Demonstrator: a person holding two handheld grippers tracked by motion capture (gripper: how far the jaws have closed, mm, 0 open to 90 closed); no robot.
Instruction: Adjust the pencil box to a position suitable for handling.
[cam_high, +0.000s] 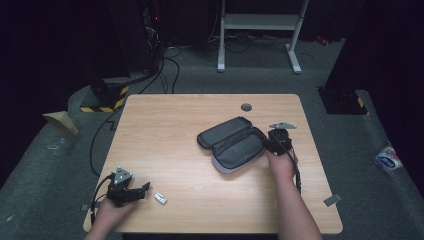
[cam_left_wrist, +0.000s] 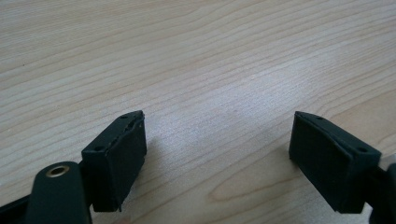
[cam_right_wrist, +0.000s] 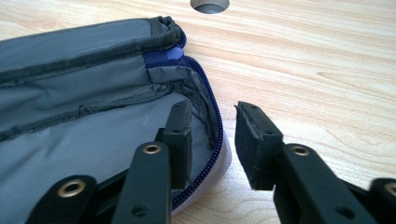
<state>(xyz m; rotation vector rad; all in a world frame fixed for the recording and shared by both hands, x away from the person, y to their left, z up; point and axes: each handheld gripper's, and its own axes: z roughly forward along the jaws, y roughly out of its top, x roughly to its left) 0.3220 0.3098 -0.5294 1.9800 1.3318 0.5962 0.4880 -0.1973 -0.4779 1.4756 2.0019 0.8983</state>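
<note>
My left gripper (cam_high: 145, 188) is sitting at the near left corner of the pale wood-grain table (cam_high: 165, 145), its jaws standing wide apart with nothing between them but bare board, as its own view is showing; just beyond its tips, to their right, a small white rectangular object (cam_high: 160, 198) is lying flat on the wood, too small for me to name. Well off to the right of that gripper, the dark grey fabric zip case with blue zipper teeth (cam_high: 232, 144) is lying opened out, its long axis slanting from near my right hand up and away toward the left. My right gripper (cam_right_wrist: 212, 140) is the nearer by far: it is straddling the case's right-hand rim, one jaw inside over the grey lining, the other outside over the table, partly open and, as I judge it, not yet pinching the edge. Ahead of those tips a round grey cable hole (cam_right_wrist: 209, 4) is showing in the tabletop. Around the table, grey carpet, trailing black cables and a white metal frame (cam_high: 260, 30) are standing in a dark room.
</note>
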